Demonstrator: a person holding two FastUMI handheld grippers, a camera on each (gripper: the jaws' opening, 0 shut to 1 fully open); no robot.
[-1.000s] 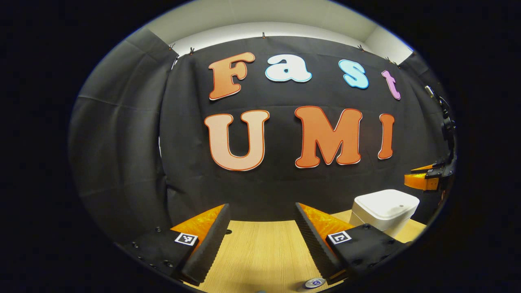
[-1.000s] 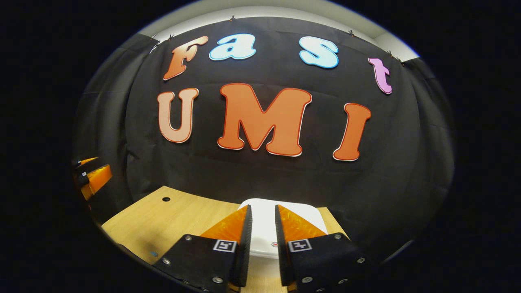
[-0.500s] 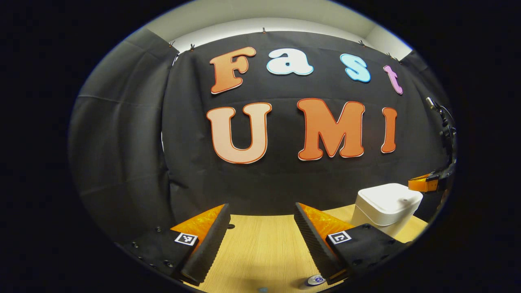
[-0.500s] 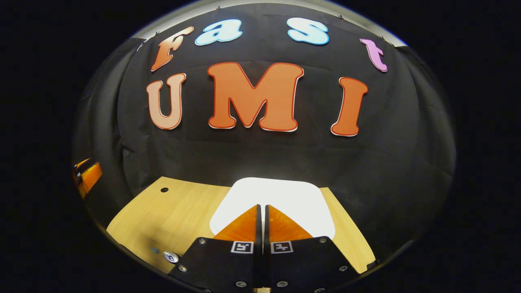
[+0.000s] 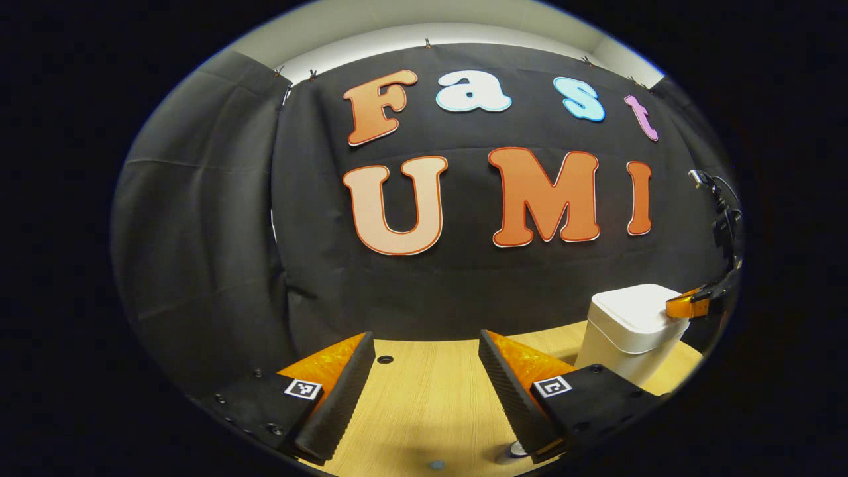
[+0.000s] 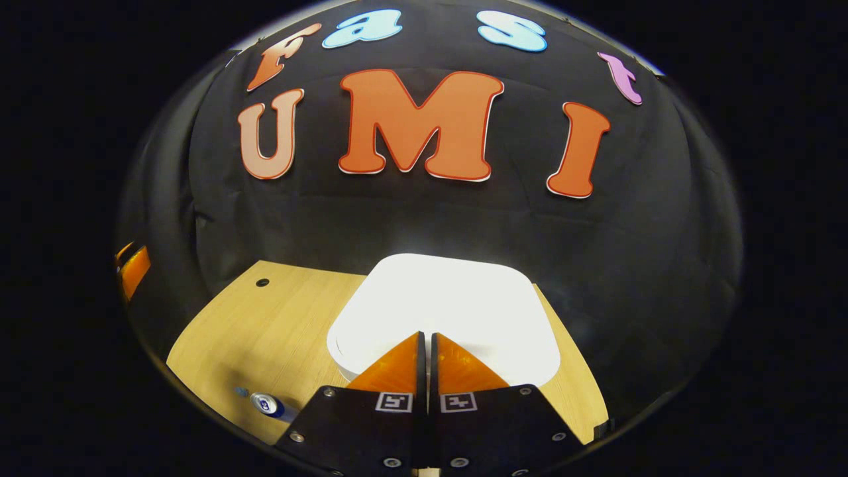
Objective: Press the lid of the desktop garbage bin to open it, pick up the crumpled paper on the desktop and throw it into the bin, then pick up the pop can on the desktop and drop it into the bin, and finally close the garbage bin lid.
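Note:
The white desktop bin [image 5: 629, 331] stands on the wooden desk [image 5: 424, 397] at the right, its lid [image 6: 444, 311] down. My right gripper [image 6: 427, 336] is shut with nothing in it, its tips resting on the near part of the lid; in the left gripper view its fingertips [image 5: 686, 306] touch the lid's right edge. My left gripper [image 5: 424, 344] hangs open over the desk, left of the bin. The pop can [image 6: 271, 405] lies on the desk at the lower left of the right gripper view; its top [image 5: 513, 452] peeks out by my left gripper's right finger.
A small round hole [image 5: 384, 360] is in the desk near the back cloth wall. The desk's far edge meets the black cloth just behind the bin. Bare wood lies between my left gripper and the bin.
The right gripper has shut and come down onto the bin lid, which looms larger now. The left gripper tilted down slightly, staying open.

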